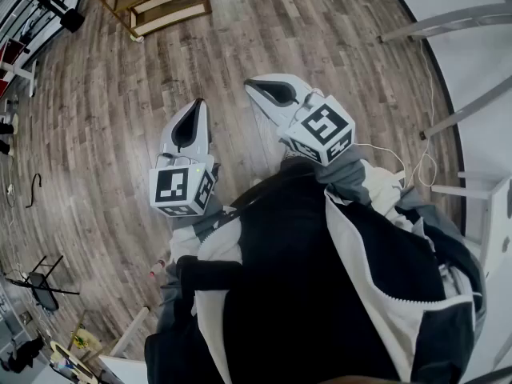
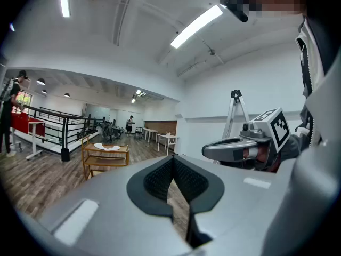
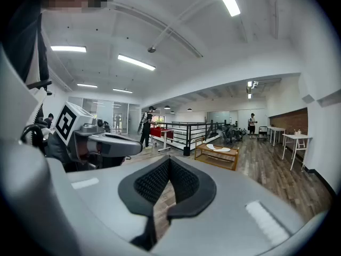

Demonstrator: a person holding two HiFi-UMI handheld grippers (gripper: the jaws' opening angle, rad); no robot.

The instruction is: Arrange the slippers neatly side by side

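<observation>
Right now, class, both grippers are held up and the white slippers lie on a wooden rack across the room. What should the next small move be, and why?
Probably a step toward the wooden rack, with the fingers kept closed for now. The white slippers lie on its top shelf, well out of reach, and the left gripper and right gripper are both shut and empty.

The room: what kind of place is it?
Probably a big open workspace or studio, not a home: wood-plank floor, black railing, long ceiling lights and white tables by the far wall.
</observation>
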